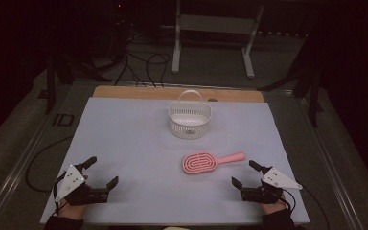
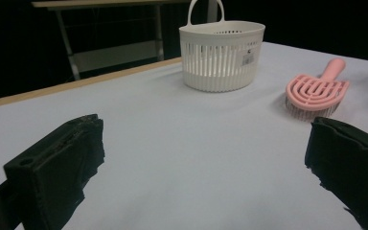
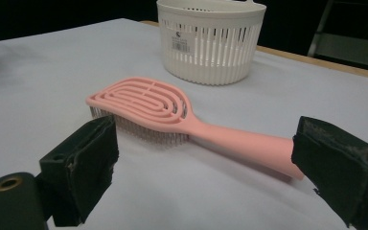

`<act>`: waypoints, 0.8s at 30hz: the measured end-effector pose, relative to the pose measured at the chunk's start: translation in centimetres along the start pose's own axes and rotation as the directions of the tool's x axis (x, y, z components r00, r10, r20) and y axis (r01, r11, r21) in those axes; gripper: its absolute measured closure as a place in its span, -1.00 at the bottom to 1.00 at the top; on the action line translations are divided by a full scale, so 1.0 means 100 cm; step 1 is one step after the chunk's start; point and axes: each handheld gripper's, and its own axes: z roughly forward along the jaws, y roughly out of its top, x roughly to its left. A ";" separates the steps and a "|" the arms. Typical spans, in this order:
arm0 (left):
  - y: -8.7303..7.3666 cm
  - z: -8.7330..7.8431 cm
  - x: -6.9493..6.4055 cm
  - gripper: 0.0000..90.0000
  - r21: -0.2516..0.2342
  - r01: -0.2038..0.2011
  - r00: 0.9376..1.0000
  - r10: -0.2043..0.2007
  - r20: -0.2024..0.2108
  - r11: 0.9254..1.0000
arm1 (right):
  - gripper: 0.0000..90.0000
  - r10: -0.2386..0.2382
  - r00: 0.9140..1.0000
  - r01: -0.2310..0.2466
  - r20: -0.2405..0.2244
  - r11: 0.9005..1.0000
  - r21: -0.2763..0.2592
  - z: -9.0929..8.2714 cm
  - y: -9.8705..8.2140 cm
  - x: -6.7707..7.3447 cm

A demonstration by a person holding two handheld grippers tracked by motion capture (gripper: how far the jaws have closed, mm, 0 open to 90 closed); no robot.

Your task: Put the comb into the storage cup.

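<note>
- A pink hairbrush (image 1: 212, 161) lies on the pale surface (image 1: 124, 143), bristles down, right of the middle and toward the near edge.
- Its handle points to the right and a little away from the person; its slotted oval head lies to the left.
- A white slotted basket (image 1: 189, 119) with an upright loop handle stands behind the hairbrush, near the far edge of the surface, apart from it.
- The right gripper (image 1: 251, 174) sits low at the near right corner, just beside the tip of the hairbrush handle, with its jaws spread wide and nothing between them.
- In the right gripper view the hairbrush (image 3: 182, 122) lies close ahead of the jaws, its handle end next to the right-hand jaw; whether they touch cannot be told. The basket (image 3: 210, 40) stands farther back.
- The left gripper (image 1: 101, 170) rests at the near left corner, well apart from the hairbrush, jaws also wide and empty.
- In the left gripper view the basket (image 2: 222, 55) and the hairbrush (image 2: 317, 91) lie far ahead, to the right.
</note>
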 end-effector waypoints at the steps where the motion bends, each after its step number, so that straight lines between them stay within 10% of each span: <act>1: 0.000 0.000 0.000 -1.00 0.000 0.000 1.000 0.000 0.000 1.000 | -0.81 0.000 1.000 0.000 0.000 1.000 0.000 0.000 0.000 0.000; 24: -0.001 -0.007 0.001 -1.00 -0.017 0.022 1.000 -0.022 0.003 1.000 | -0.81 -0.012 0.998 0.015 -0.060 0.998 0.063 0.002 0.006 0.005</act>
